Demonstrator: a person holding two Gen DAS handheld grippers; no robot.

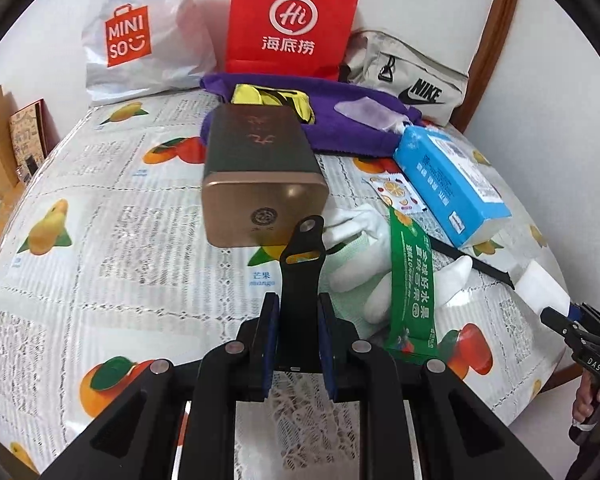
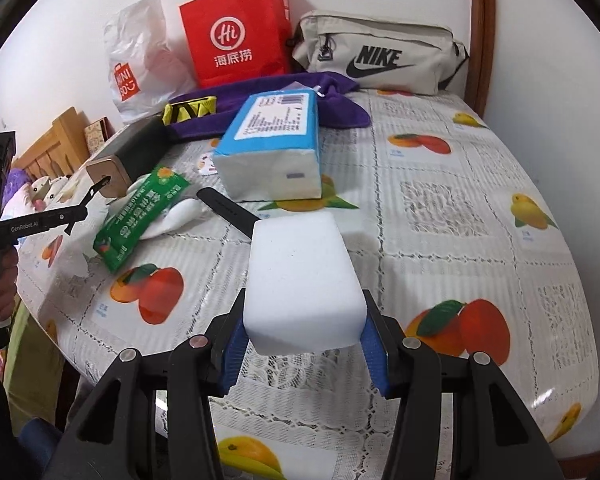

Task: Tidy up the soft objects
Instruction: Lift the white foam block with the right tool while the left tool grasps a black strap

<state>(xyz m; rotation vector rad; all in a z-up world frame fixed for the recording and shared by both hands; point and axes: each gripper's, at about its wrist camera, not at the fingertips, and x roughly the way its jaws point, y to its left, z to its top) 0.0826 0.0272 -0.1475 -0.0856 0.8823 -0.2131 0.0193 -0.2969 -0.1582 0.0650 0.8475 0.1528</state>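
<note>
My left gripper (image 1: 299,320) is shut on a black strap (image 1: 302,258) and holds it up above the table; it also shows in the right wrist view (image 2: 82,210). My right gripper (image 2: 304,344) is shut on a white sponge block (image 2: 300,280), held over the table; the block shows in the left wrist view (image 1: 542,292). On the table lie a white glove (image 1: 360,264), a green pouch (image 1: 412,280), a blue tissue pack (image 2: 272,144), a purple cloth (image 1: 340,120) and a second black strap (image 2: 226,208).
A gold and dark tin box (image 1: 260,184) lies near the strap. A Miniso bag (image 1: 140,32), a red paper bag (image 1: 292,20) and a grey Nike pouch (image 2: 380,56) stand at the back by the wall. The fruit-print tablecloth (image 2: 460,220) covers the round table.
</note>
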